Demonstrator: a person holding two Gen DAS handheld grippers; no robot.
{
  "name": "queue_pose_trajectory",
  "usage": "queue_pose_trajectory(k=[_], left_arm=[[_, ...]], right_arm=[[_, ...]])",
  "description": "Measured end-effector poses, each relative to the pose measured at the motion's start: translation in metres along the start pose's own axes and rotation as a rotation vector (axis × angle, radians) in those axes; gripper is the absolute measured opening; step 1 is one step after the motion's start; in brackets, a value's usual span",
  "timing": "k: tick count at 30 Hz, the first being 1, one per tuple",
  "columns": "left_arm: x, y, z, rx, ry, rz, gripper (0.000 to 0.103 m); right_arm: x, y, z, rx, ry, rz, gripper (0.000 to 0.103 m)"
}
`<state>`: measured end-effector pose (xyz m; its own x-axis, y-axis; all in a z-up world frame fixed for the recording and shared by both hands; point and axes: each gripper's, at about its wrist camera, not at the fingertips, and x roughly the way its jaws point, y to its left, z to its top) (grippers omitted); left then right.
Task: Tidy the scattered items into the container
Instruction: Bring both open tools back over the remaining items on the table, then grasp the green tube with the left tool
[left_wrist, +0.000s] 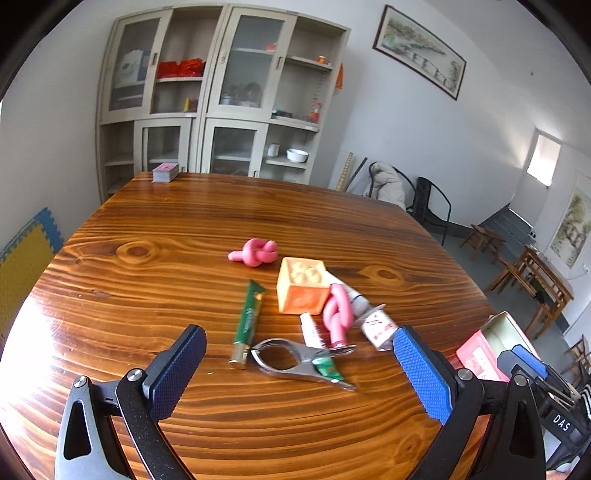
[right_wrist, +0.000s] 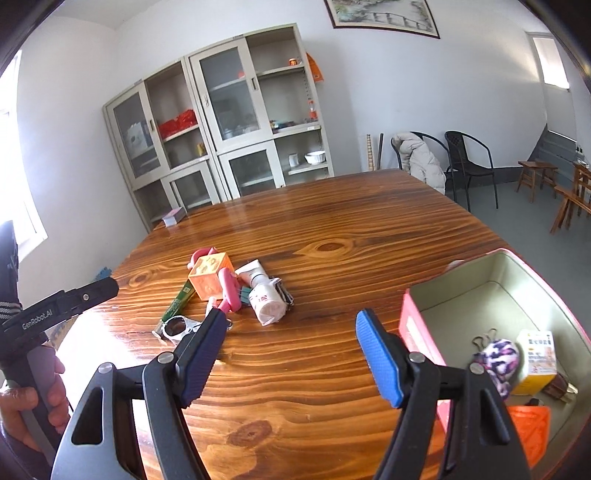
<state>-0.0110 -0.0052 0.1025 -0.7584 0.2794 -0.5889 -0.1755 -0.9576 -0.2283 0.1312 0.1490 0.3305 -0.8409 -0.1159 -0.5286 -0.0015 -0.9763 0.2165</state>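
A cluster of items lies mid-table: an orange cube (left_wrist: 303, 290), two pink knot toys (left_wrist: 255, 252) (left_wrist: 338, 314), a green tube (left_wrist: 249, 321), a metal clamp (left_wrist: 299, 360) and white tubes (left_wrist: 376, 326). My left gripper (left_wrist: 299, 373) is open and empty, just short of the clamp. The red tin container (right_wrist: 417, 325) stands at the right, holding a patterned pouch (right_wrist: 498, 356), a yellow box (right_wrist: 537, 356) and an orange item (right_wrist: 530, 424). My right gripper (right_wrist: 291, 354) is open and empty, left of the tin. The cluster also shows in the right wrist view (right_wrist: 236, 291).
A small box (left_wrist: 165, 172) sits at the table's far edge. Cabinets (left_wrist: 221, 96) stand behind the wooden table (left_wrist: 184, 229). Black chairs (right_wrist: 465, 162) and wooden stools (right_wrist: 535, 177) are to the right. The left gripper's handle (right_wrist: 55, 306) shows at left.
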Motion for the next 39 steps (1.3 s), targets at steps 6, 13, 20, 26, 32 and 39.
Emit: queue_pose_trajectory(k=[6,13,20,26,32,39], left_arm=[[0.007,0.019,0.003,0.037,0.014,0.055,0.103],[0.040,0.026,0.003,0.132,0.060,0.128,0.103],[0.084,0.025,0.005,0.164,0.129,0.138,0.103],[0.115,0.026,0.007,0.162,0.179,0.138,0.097],[0.134,0.027,0.009,0.152,0.205,0.137,0.081],[0.157,0.032,0.007,0.148,0.260,0.139,0.068]], right_arm=[[0.022,0.016,0.000,-0.014,0.035,0.012,0.076],[0.042,0.021,-0.001,-0.003,0.070,0.027,0.076],[0.053,0.015,-0.005,0.006,0.095,0.025,0.077],[0.061,0.007,-0.008,0.028,0.116,0.021,0.077],[0.068,0.005,-0.011,0.032,0.138,0.028,0.077],[0.067,0.006,-0.012,0.023,0.136,0.020,0.077]])
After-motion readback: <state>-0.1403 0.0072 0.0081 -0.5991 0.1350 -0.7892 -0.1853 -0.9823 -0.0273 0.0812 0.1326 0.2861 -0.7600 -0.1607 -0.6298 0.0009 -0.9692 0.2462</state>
